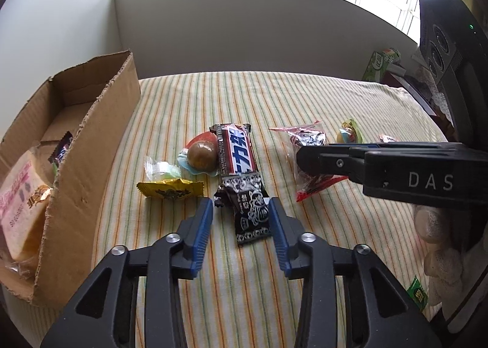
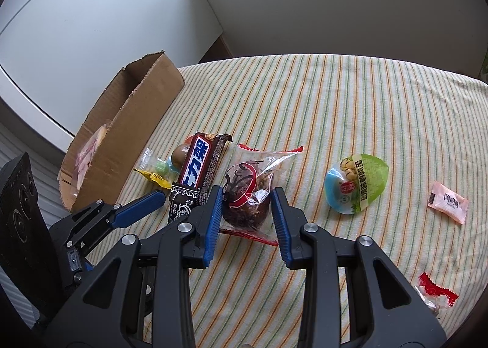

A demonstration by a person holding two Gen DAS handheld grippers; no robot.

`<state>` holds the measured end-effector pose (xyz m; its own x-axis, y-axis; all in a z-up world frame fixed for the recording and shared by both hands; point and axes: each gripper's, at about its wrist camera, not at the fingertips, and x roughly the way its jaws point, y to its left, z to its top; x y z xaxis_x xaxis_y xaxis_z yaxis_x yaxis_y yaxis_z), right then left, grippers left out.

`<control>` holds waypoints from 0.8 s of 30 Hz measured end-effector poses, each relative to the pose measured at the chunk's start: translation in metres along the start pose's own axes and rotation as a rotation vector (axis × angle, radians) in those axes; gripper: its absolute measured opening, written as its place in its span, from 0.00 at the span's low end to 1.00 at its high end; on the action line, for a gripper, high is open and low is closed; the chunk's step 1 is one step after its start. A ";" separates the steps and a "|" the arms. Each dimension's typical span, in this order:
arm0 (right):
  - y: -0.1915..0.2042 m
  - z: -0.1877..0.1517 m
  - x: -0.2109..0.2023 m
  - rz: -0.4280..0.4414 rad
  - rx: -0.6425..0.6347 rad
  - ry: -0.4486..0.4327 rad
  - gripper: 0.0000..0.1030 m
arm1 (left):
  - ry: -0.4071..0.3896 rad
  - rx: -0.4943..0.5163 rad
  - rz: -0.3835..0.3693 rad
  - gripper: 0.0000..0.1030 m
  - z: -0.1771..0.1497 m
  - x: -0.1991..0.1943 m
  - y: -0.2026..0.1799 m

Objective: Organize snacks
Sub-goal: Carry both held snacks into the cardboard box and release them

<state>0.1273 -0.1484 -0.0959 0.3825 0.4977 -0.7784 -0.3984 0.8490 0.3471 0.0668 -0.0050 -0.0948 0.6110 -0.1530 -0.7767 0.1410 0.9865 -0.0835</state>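
Left wrist view looks down on the striped surface point(image 1: 305, 97), and I can see my left gripper point(image 1: 240, 204) with its jaws released. A black packet point(image 1: 251, 216) lies between the blue pads, with a sliver of cloth showing on its left side. Just beyond it a chocolate bar point(image 1: 236, 151) overlaps the packet's far end. A brown egg-shaped snack point(image 1: 202, 155) in a blue and red wrapper touches the bar's left side. A yellow packet point(image 1: 170, 190) and a small clear green candy point(image 1: 161, 168) sit near that, toward the cardboard box point(image 1: 91, 146). This view alone looks into the box – a pale wrapped slab point(image 1: 21, 195) and a small dark bar are already in it. It also catches a gloved hand point(image 1: 439, 241) on the other tool at the right edge.

From the right wrist view I get what that one hides. My right gripper point(image 2: 247, 192) is clenched on a clear bag point(image 2: 244, 204) with a dark round cake inside, a pad against each side, and the bag is low on the cloth. Only here do I see the snacks further right – a green-lidded cup point(image 2: 357, 183), a pink sachet point(image 2: 446, 201) and a red and white packet point(image 2: 436, 290) at the near edge, all well apart
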 end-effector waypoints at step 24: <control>0.006 -0.002 -0.021 -0.008 -0.024 -0.066 0.33 | -0.038 0.020 -0.016 0.23 0.000 -0.021 0.003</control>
<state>0.1152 -0.1541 -0.0788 0.4395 0.5025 -0.7446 -0.4145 0.8488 0.3282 0.0543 0.0006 -0.0791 0.6376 -0.1715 -0.7510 0.1660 0.9826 -0.0834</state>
